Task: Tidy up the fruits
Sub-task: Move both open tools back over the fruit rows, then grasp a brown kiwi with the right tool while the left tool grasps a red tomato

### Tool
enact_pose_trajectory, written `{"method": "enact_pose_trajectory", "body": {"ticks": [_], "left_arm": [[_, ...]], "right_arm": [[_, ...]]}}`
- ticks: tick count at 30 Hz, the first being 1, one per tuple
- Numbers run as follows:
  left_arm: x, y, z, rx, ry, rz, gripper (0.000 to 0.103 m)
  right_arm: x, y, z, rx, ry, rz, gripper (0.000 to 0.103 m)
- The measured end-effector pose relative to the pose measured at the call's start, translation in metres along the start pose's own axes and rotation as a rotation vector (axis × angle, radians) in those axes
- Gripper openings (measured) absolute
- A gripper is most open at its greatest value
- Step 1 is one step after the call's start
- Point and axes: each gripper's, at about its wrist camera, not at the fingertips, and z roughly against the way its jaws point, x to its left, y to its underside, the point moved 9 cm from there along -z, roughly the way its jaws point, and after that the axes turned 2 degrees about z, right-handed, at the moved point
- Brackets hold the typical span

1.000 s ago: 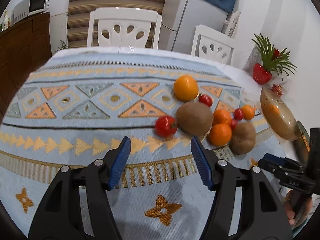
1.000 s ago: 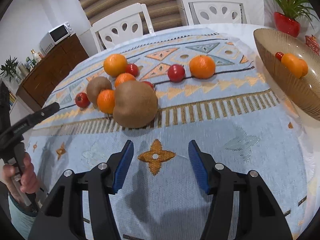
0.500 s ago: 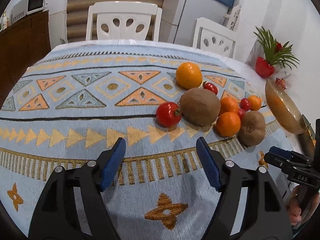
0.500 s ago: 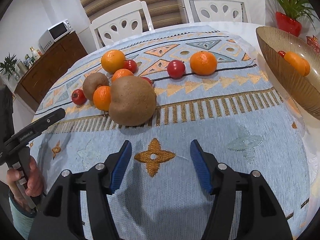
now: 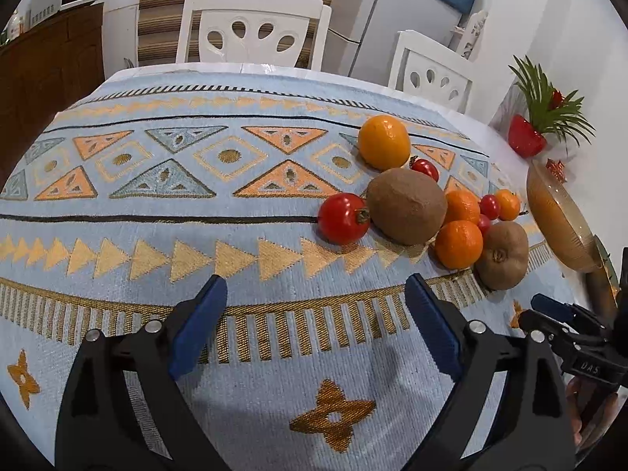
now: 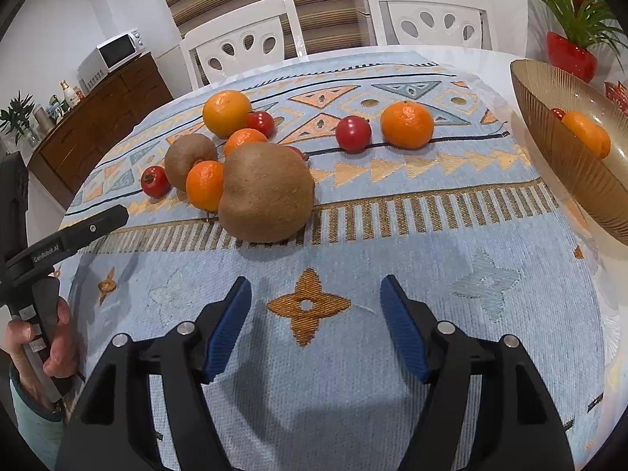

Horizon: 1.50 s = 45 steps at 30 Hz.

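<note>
Right wrist view: right gripper (image 6: pixel 316 306) and left gripper (image 5: pixel 316 308) both opening, empty. Large brown kiwi (image 6: pixel 267 192) touches small orange tangerine (image 6: pixel 205 185); grasping it risks rolling neighbours off the patterned tablecloth (image 6: pixel 392 282).

White chair (image 5: pixel 251 27); microwave (image 6: pixel 117 53) on sideboard (image 6: pixel 98 125); red-potted plant (image 6: pixel 571 55)

On the table (image 6: pixel 392 392), a fruit cluster (image 6: pixel 235 165) lies left of centre; one tomato (image 6: pixel 353 133) and one mandarin (image 6: pixel 407 124) sit apart to its right; a bowl (image 6: pixel 565 157) at the right edge holds fruit
</note>
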Motion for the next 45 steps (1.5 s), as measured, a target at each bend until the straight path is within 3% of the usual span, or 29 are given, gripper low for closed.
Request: {"method": "enact_pose_trajectory", "body": {"ticks": [6,11,15,18,21,27,32,35,39,44,45], "left_arm": [[0.002,0.001,0.000,0.008,-0.007,0.007,0.094],[-0.001,0.002,0.007,0.112,0.016,0.017,0.092],[-0.014,-0.014,0.018,0.138,0.052,-0.025,0.086],[-0.023,-0.031,0.011,0.123,0.039,-0.077,0.083],[-0.024,-0.045,-0.007,0.087,0.088,-0.020,0.075],[-0.024,-0.040,-0.028,0.065,0.186,0.047,0.075],[-0.022,-0.042,-0.032,0.033,0.135,0.021,0.074],[-0.020,-0.040,-0.039,0.055,0.114,0.017,0.066],[-0.016,-0.038,-0.041,0.057,0.106,0.036,0.061],[-0.018,-0.036,-0.042,0.057,0.089,0.010,0.055],[-0.018,-0.035,-0.042,0.057,0.087,0.004,0.050]], "right_arm": [[0.000,0.000,0.003,-0.009,0.015,0.003,0.070],[0.007,0.001,0.012,-0.012,0.030,0.032,0.070],[0.021,-0.011,0.027,0.015,-0.043,0.030,0.070],[0.026,-0.032,0.031,-0.003,-0.087,0.004,0.073],[0.022,-0.047,0.017,-0.018,-0.100,-0.051,0.073],[0.021,-0.055,-0.007,-0.061,-0.195,-0.129,0.073],[0.024,-0.050,-0.023,-0.044,-0.163,-0.109,0.073],[0.019,-0.050,-0.027,-0.030,-0.183,-0.137,0.071],[0.015,-0.048,-0.031,-0.021,-0.227,-0.174,0.057],[0.016,-0.047,-0.029,-0.027,-0.221,-0.167,0.057],[0.016,-0.047,-0.029,-0.029,-0.218,-0.162,0.057]]}}
